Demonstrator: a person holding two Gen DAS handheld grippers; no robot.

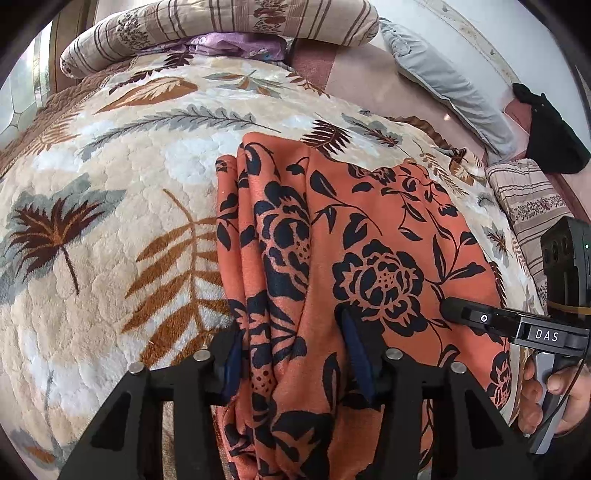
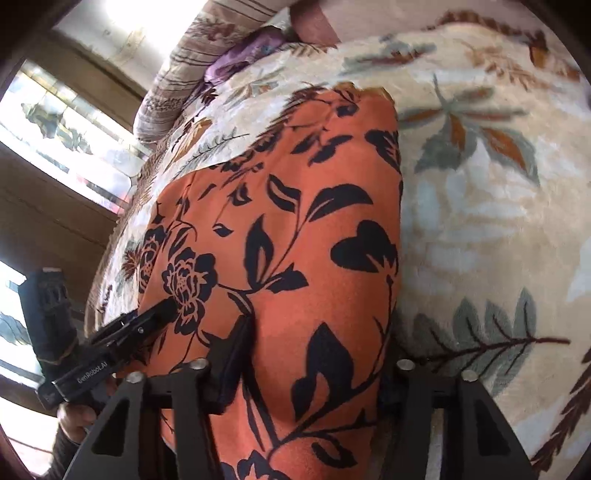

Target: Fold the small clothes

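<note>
An orange garment with black flowers (image 1: 369, 236) lies on a leaf-patterned plush blanket (image 1: 110, 177); its left side is bunched in folds. My left gripper (image 1: 295, 354) has its blue-padded jaws set apart around a bunched fold of the garment at its near edge. It also shows in the right wrist view (image 2: 162, 310), resting on the cloth. My right gripper (image 2: 317, 354) straddles the garment (image 2: 295, 221), its left finger (image 2: 236, 350) pressed on the cloth, its right finger hidden under the garment's right edge. The right gripper also shows in the left wrist view (image 1: 454, 310).
A striped rolled quilt (image 1: 221, 29) and purple cloth (image 1: 229, 46) lie at the bed's far end. A grey pillow (image 1: 443, 81), a black item (image 1: 550, 136) and a striped pillow (image 1: 532, 203) are at the right. A window (image 2: 62, 140) is left.
</note>
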